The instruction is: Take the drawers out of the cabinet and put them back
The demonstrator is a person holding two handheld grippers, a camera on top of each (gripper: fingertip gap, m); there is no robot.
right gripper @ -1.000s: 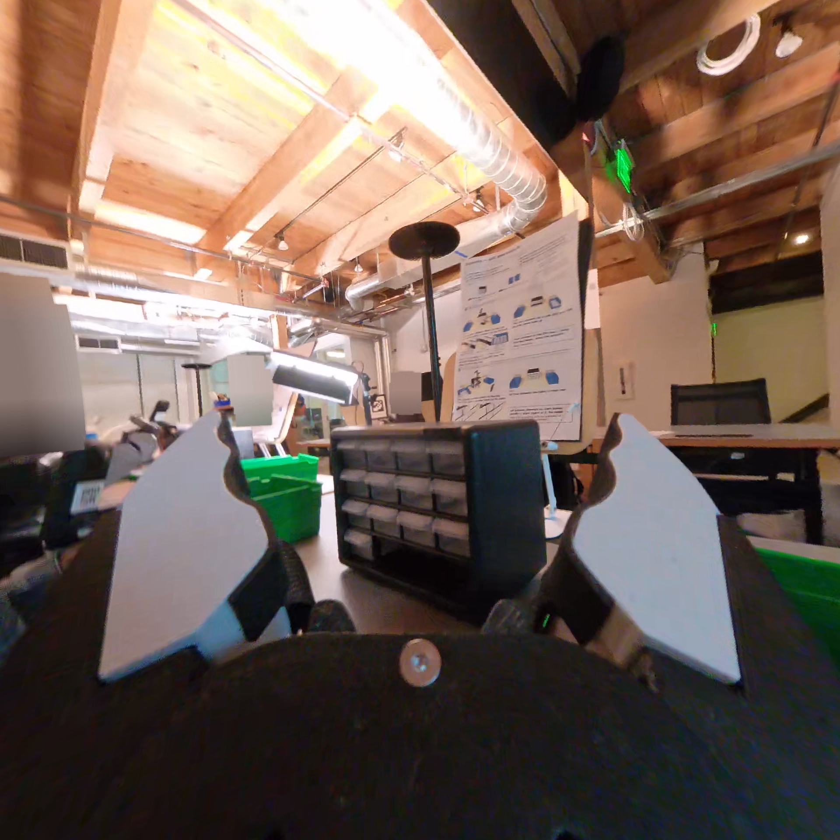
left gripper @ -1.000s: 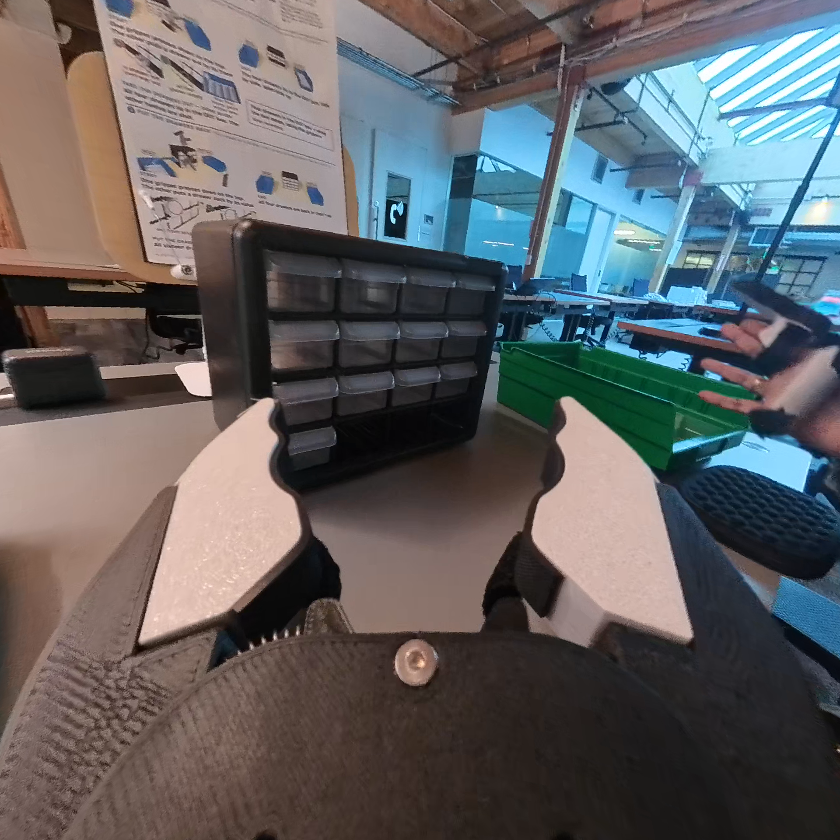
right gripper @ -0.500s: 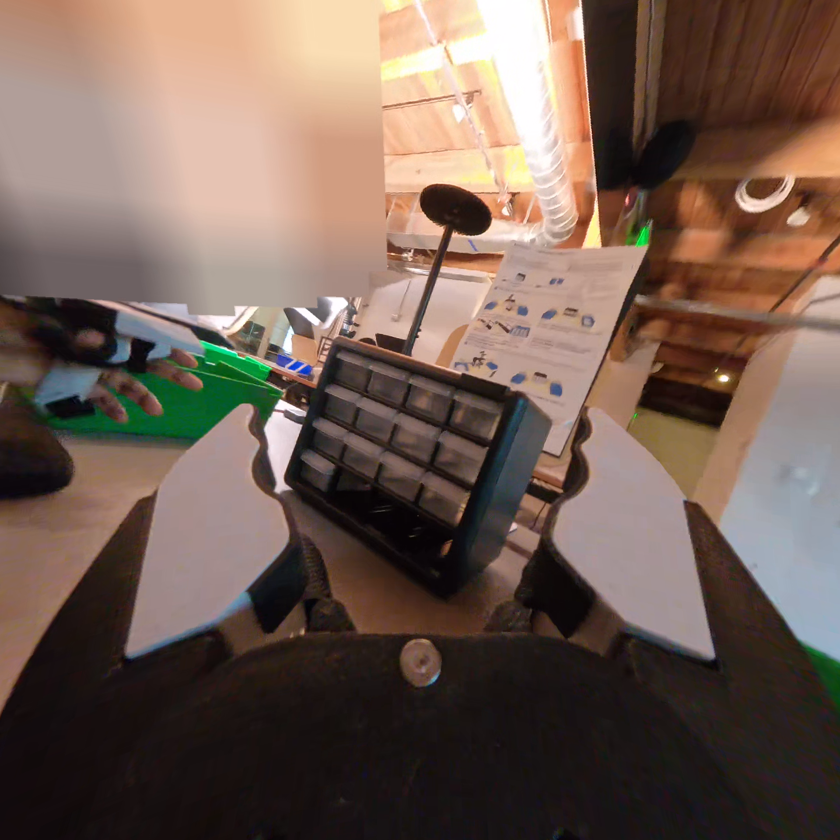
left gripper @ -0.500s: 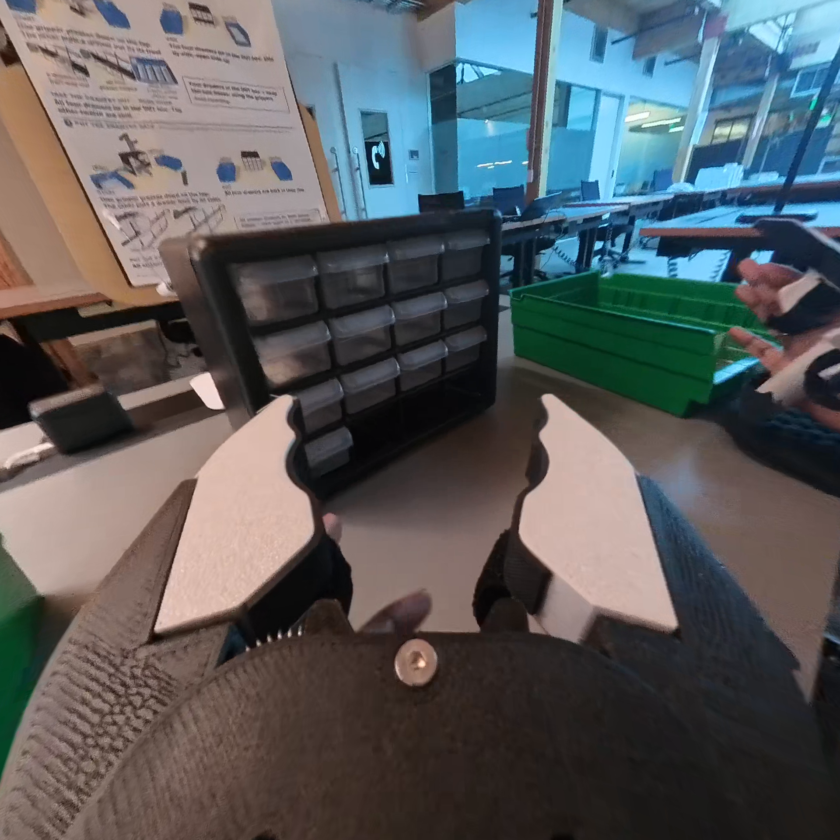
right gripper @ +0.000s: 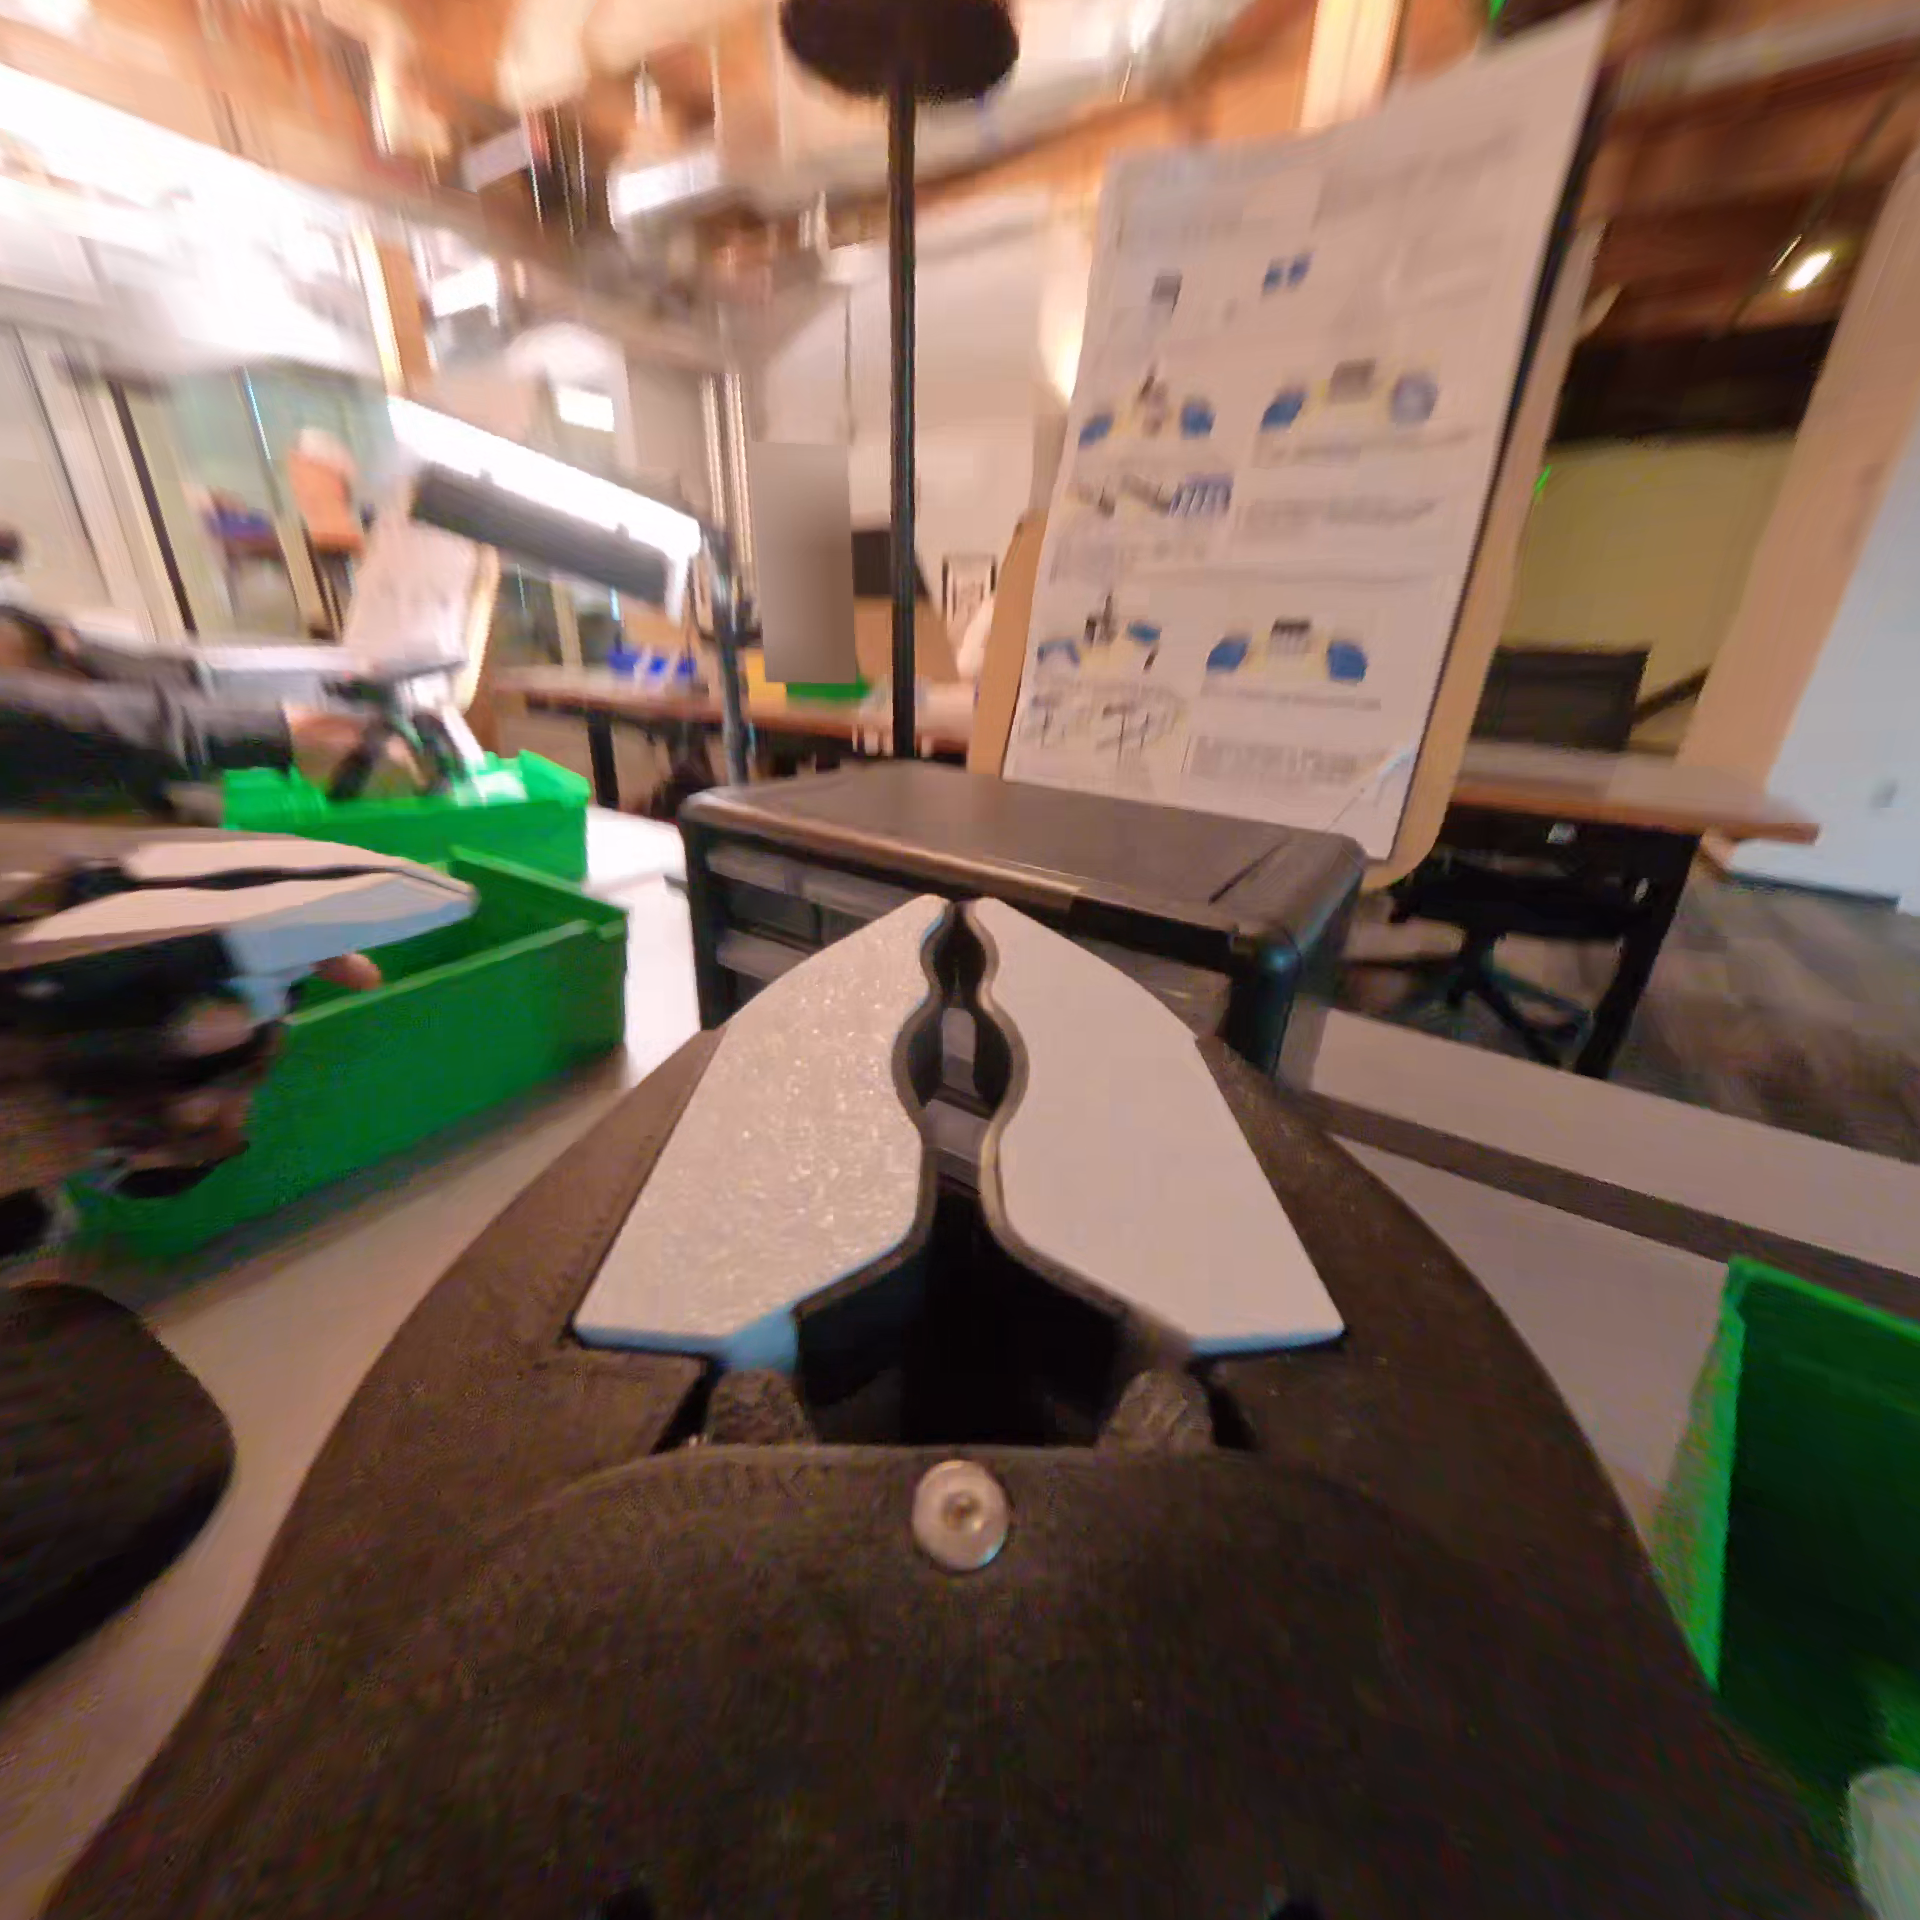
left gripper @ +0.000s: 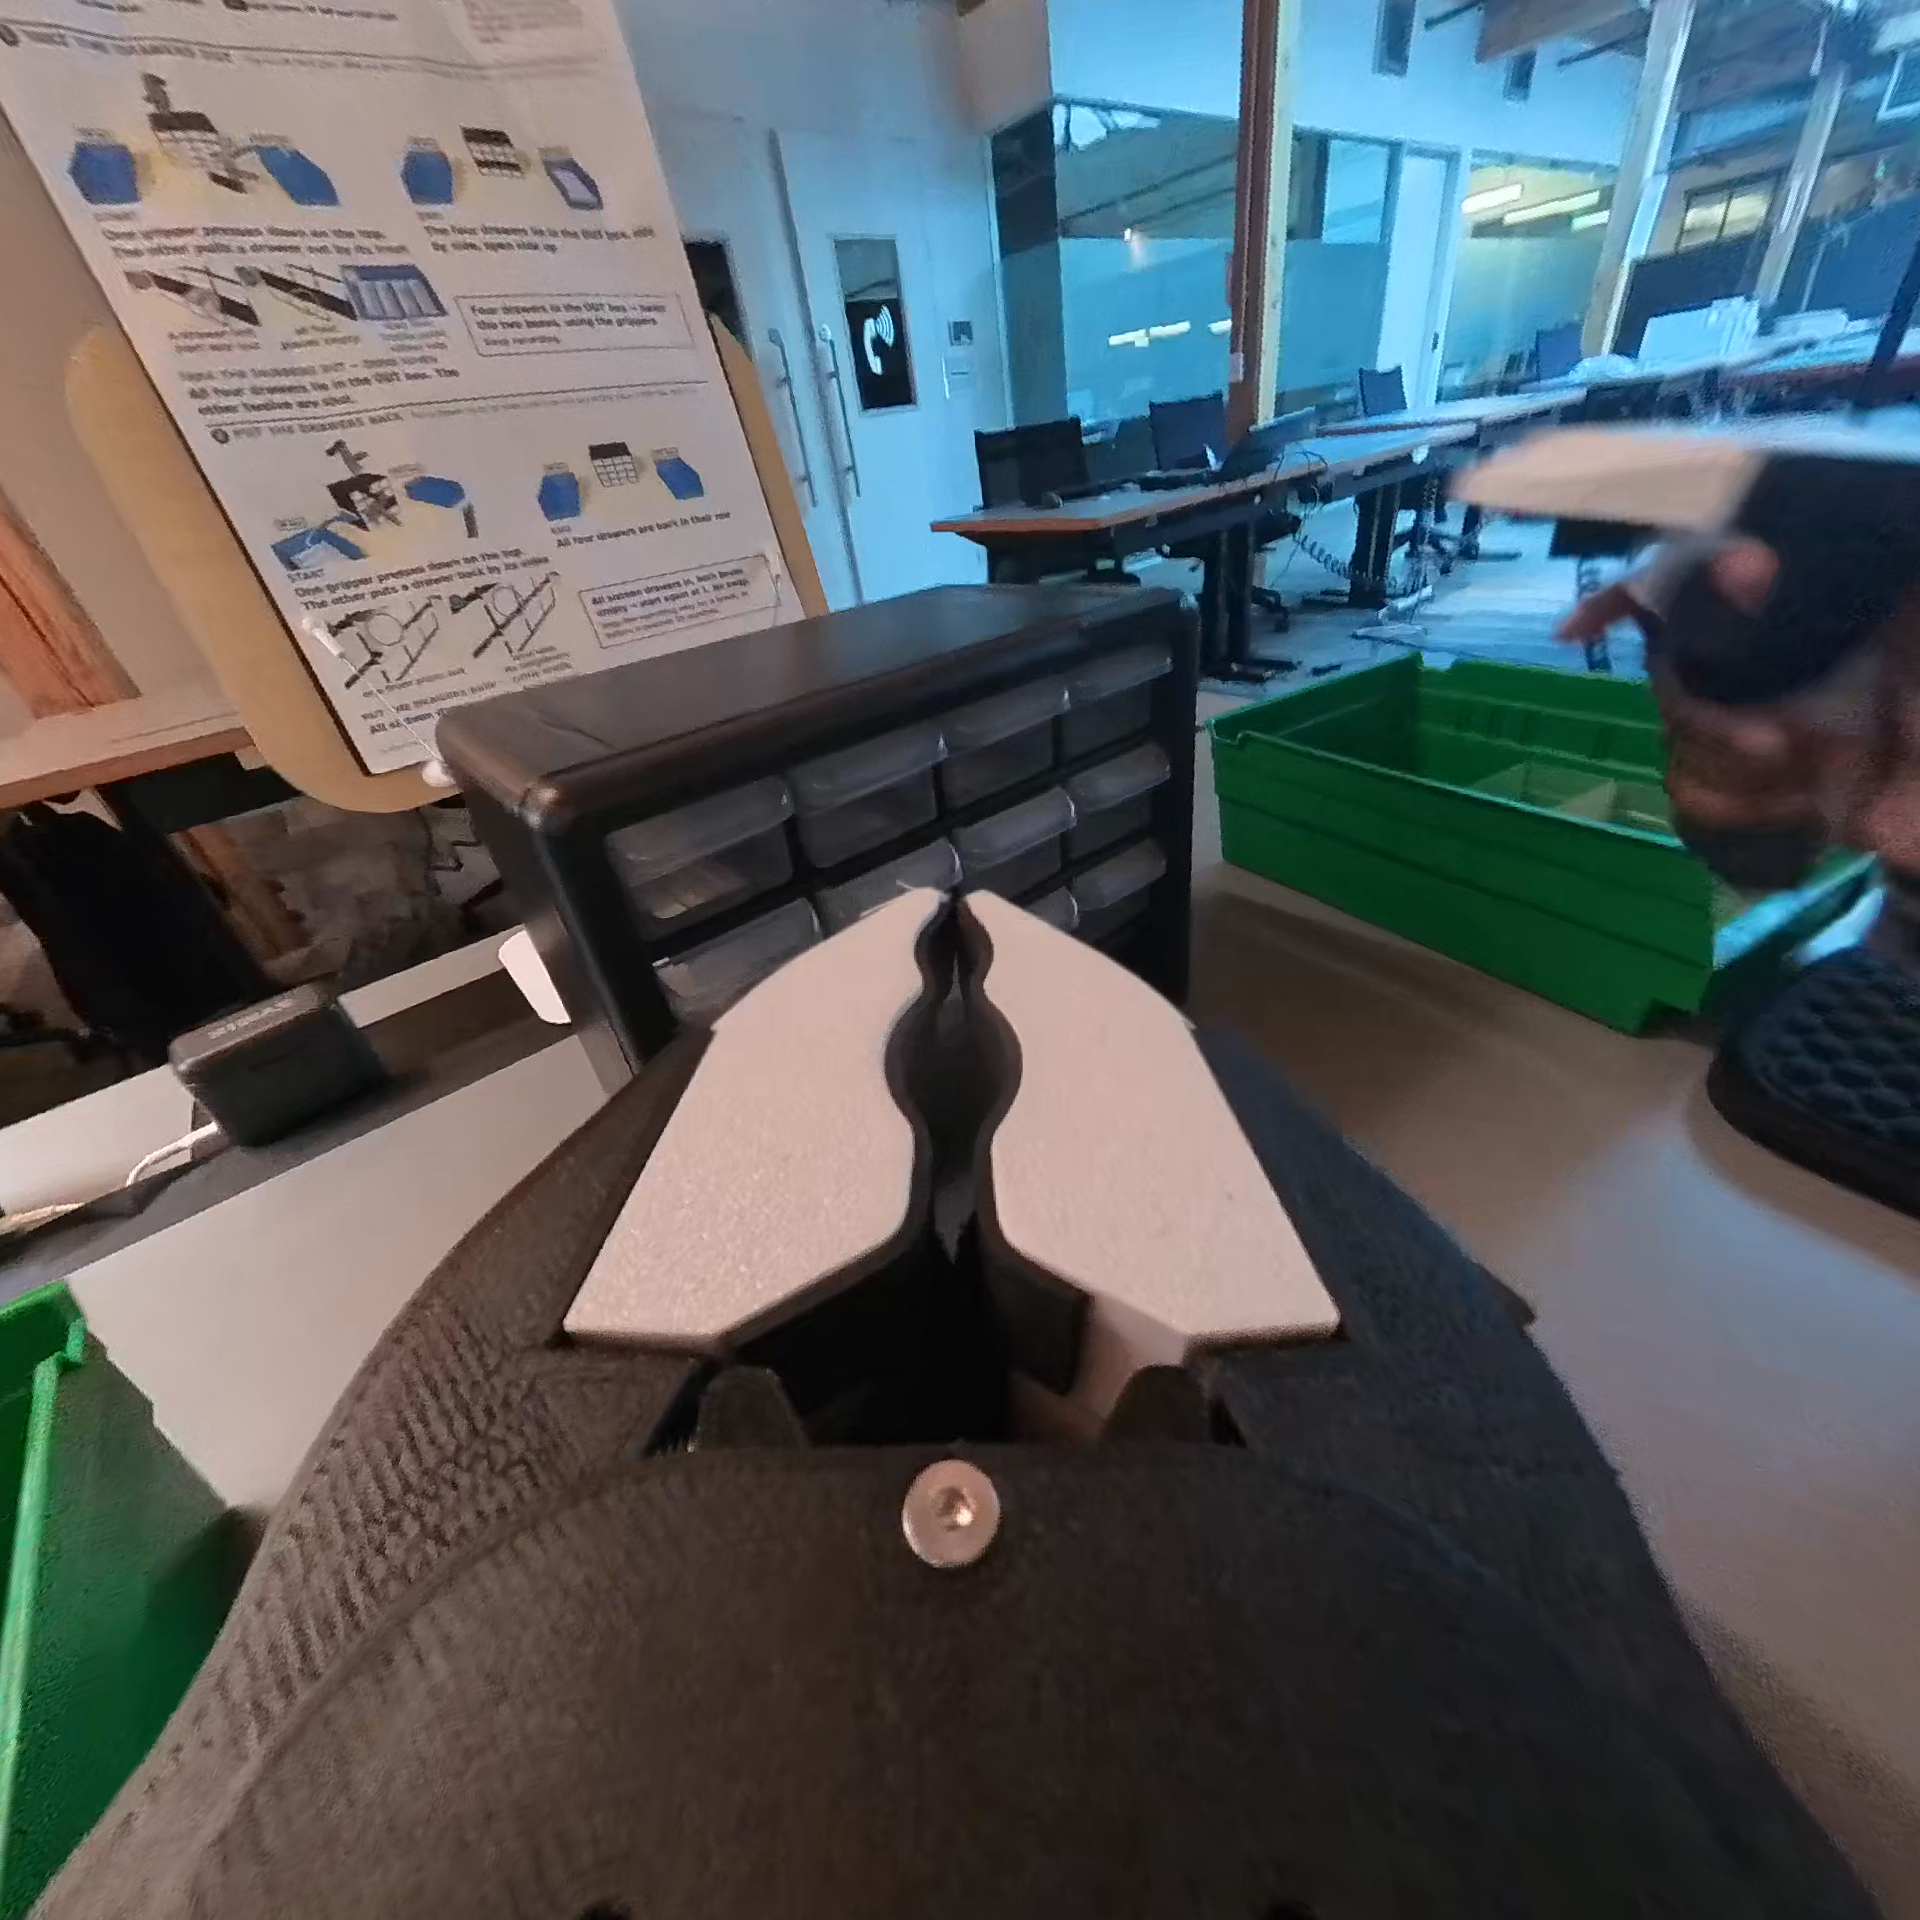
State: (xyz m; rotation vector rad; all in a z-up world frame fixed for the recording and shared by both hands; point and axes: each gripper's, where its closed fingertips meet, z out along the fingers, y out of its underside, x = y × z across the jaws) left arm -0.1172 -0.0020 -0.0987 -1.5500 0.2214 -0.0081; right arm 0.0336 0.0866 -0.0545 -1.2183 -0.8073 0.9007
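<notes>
Progress: by my read this is early or mid-task. The cabinet (left gripper: pixel 831 790) shows rows of clear drawers (left gripper: pixel 698 852) seated in its front; the bottom rows hide behind the near fingers, so how many are out I cannot tell.
Done so far: something pale and clear lies in the green bin (left gripper: pixel 1455 821) on the right, possibly drawers, but it is too blurred to call.
Left to do: judging from the scene, drawers have yet to be pulled or returned, and neither tool touches the cabinet.
Left hand-held gripper (left gripper: pixel 954 914): fingers pressed together at the tips, pinching nothing, held above the bench (left gripper: pixel 1558 1195) and aimed at the cabinet's front.
Right hand-held gripper (right gripper: pixel 956 920): tips also pressed together and empty, pointing at the cabinet's near top corner; in the left wrist view it is a blurred shape at far right, over the green bin.
Cabinet place: upright on the grey bench, centre of the scene, with a green bin on either side and an instruction poster (left gripper: pixel 395 343) leaning up behind it.
Cabinet look: glossy black frame with rounded corners and a flat top (right gripper: pixel 997 831); small translucent drawers in a grid, four across, each with a lip at the front edge.
Handling guess: the drawers look light and loose, so the frame probably needs steadying from above during a pull.
</notes>
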